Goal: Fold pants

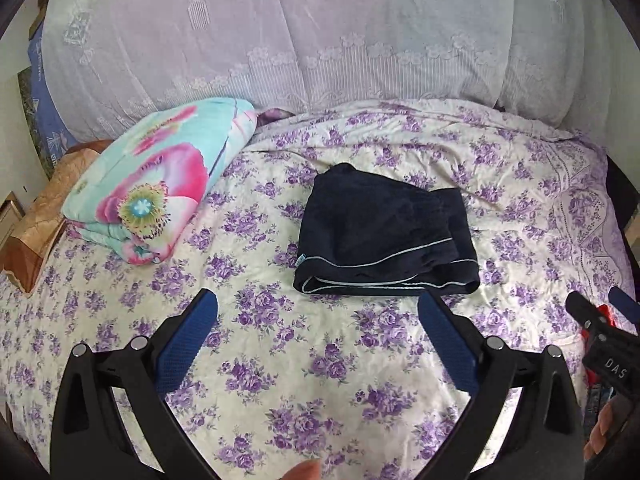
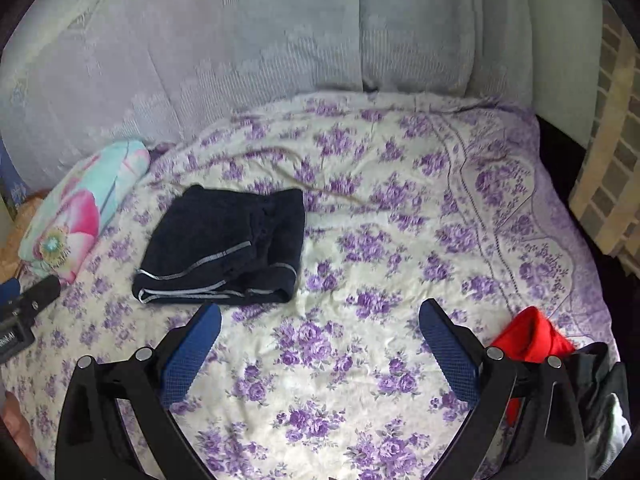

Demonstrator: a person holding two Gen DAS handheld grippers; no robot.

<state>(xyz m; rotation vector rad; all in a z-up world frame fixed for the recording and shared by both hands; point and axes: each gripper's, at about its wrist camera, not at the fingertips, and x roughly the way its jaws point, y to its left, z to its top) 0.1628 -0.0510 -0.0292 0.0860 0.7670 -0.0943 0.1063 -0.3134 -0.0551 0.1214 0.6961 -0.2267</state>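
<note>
At the bottom of the left wrist view, the left gripper (image 1: pixel 318 312) stands with its 2 blue-padded fingers spread wide, holding nothing, above the purple-flowered bedspread (image 1: pixel 320 380). The right gripper (image 2: pixel 320 320) fills the bottom of the right wrist view the same way, wide apart and empty. At the lower right of that view a red garment (image 2: pixel 534 336) lies just beside the right finger, with dark clothing (image 2: pixel 600 392) at the frame edge.

Just beyond the fingertips, the navy pants (image 1: pixel 384 232) lie folded into a compact bundle on the bedspread, light piping along the near edges; they sit at frame centre in the left view and left of centre in the right. A folded floral blanket (image 1: pixel 160 184) rests at middle left, apart from the pants. White lace curtains (image 1: pixel 320 40) hang across the top.
</note>
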